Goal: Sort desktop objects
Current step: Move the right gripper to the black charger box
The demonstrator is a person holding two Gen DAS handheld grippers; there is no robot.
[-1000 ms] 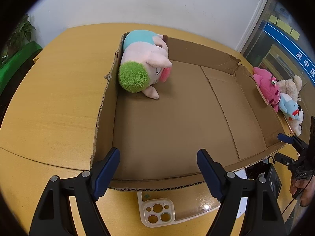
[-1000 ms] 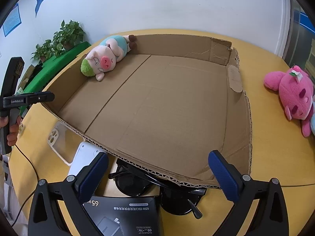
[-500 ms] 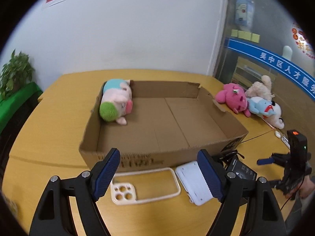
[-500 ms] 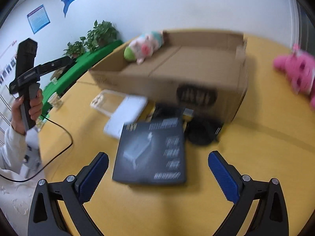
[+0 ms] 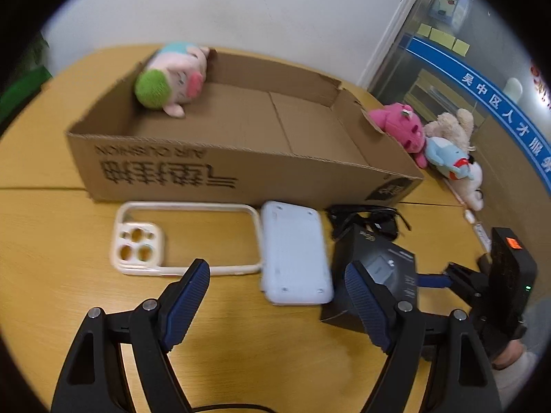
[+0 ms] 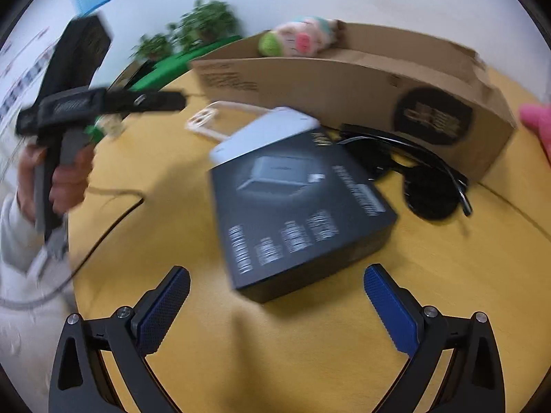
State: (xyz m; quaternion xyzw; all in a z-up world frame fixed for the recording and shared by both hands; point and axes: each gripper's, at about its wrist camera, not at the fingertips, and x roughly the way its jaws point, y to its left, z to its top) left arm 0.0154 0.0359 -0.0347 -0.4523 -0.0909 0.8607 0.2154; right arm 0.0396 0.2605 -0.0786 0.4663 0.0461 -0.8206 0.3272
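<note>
step: approach to pick | left hand-held gripper (image 5: 275, 296): wide open, empty, white device (image 5: 292, 254) just ahead, centre it | right hand-held gripper (image 6: 275, 296): wide open, empty, straddle black charger box (image 6: 296, 213) squarely | goal: cardboard box (image 5: 220, 172) beyond

R gripper (image 6: 275, 304) jaws wide, empty, above black box (image 6: 296, 216).

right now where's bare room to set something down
Most of the cardboard box floor is free, right of the pig toy. Bare table nearer than the phone case. Crowded in front of the box: white device, black box, sunglasses.
</note>
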